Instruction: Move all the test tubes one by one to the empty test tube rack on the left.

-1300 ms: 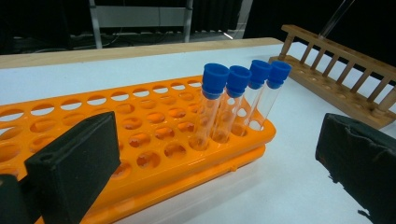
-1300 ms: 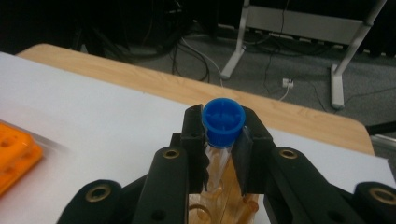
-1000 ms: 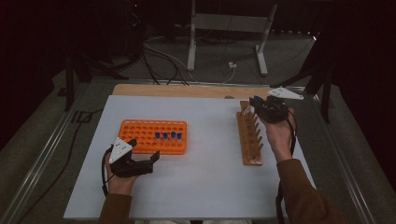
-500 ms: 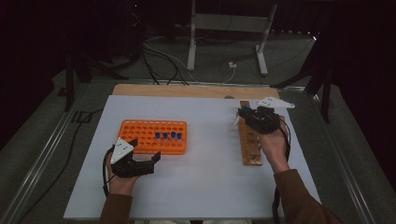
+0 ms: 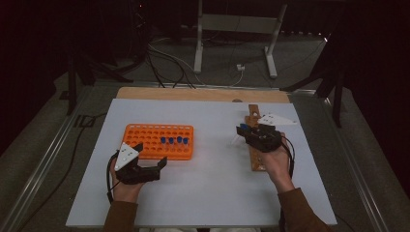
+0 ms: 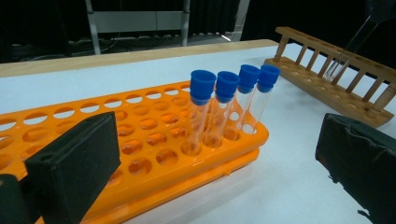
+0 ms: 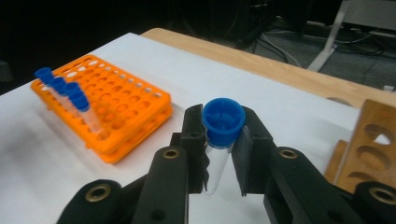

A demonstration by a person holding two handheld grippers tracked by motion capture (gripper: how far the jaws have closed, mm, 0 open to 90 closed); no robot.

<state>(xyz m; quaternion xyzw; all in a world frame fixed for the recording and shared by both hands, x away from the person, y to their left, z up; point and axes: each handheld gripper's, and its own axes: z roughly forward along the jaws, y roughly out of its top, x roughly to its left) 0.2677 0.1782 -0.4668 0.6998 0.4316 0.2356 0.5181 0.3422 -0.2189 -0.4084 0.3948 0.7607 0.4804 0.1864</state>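
Note:
My right gripper [image 5: 243, 131] [image 7: 223, 154] is shut on a clear test tube with a blue cap [image 7: 223, 120], held upright just left of the wooden tube rack [image 5: 255, 145] [image 7: 373, 140]. That tube [image 6: 348, 51] hangs in front of the wooden rack [image 6: 336, 79] in the left gripper view. An orange tube rack [image 5: 157, 140] [image 6: 140, 154] [image 7: 112, 112] lies left of centre with several blue-capped tubes [image 5: 174, 140] [image 6: 229, 102] [image 7: 65, 91] standing in a row. My left gripper [image 5: 151, 155] [image 6: 217, 163] rests open by the rack's near edge, with nothing held between its pads [image 6: 74, 158].
The white table top [image 5: 208, 193] has a wooden strip [image 5: 193, 94] along its far edge. Beyond it stand a metal stand [image 5: 232, 29] and cables [image 5: 169, 63] on the floor. Bare white surface lies between the two racks.
My right gripper has moved left and down with the tube, from over the far end of the wooden rack to its left side. The left gripper has stayed put.

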